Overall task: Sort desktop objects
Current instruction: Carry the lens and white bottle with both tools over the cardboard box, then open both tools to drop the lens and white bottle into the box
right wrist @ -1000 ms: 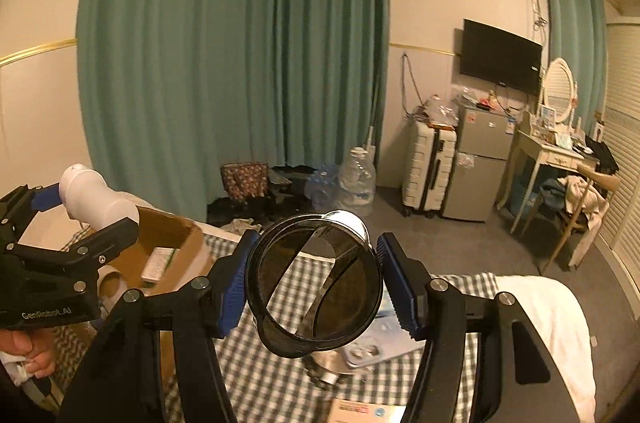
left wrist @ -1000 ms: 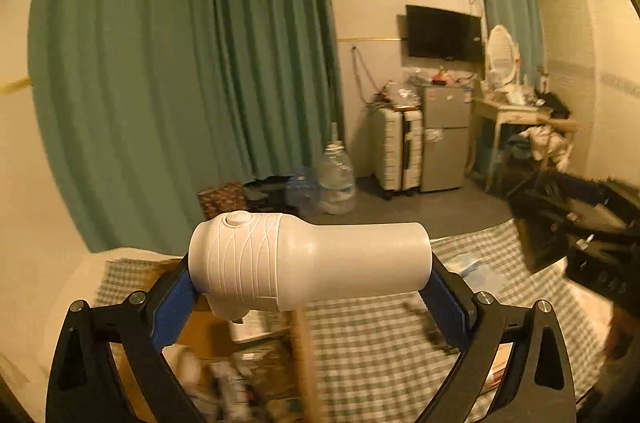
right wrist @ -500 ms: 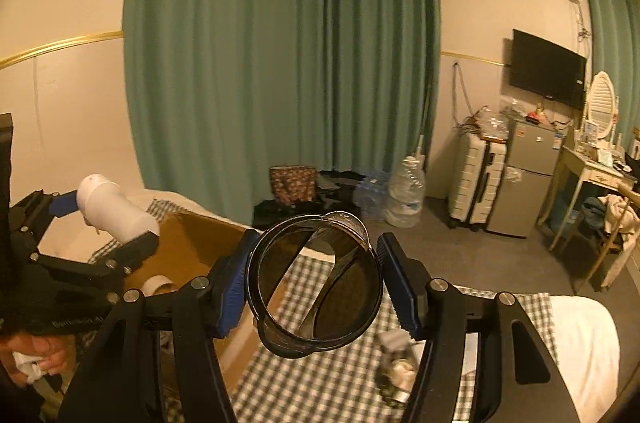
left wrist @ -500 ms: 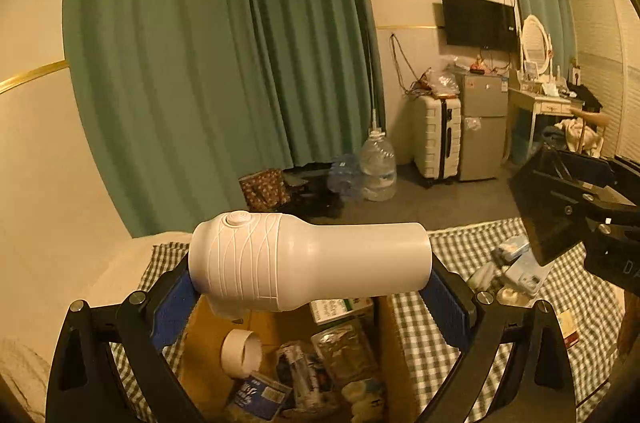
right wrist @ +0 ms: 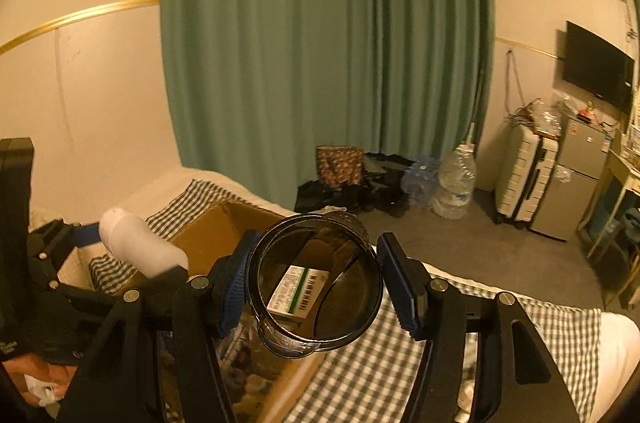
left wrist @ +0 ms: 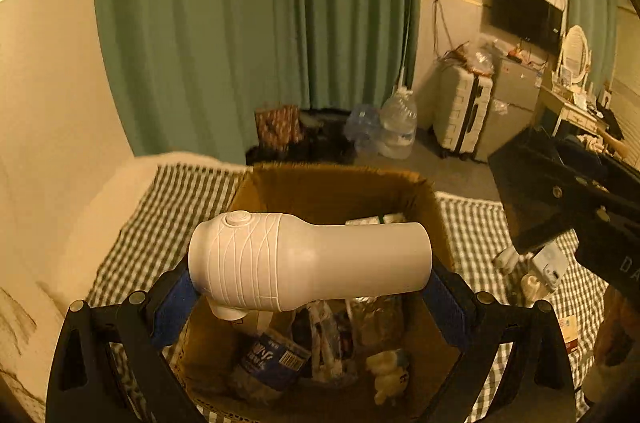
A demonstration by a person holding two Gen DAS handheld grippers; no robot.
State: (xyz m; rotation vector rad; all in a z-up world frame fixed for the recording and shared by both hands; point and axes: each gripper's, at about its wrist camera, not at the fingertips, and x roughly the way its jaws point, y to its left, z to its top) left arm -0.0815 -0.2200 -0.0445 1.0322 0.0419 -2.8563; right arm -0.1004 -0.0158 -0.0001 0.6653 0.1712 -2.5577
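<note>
Ribbed white plastic bottle (left wrist: 308,259), smoky clear cup (right wrist: 316,287), brown cardboard box (left wrist: 336,191)

My left gripper (left wrist: 310,297) is matte black plastic: two angular arms with triangular cut-outs along the bottom of the frame, silver screw heads at the joints, blue ribbed pads inside the jaws. My right gripper (right wrist: 314,289) is built alike. At the lower left of the right view, white lettering marks the left one's body.
</note>
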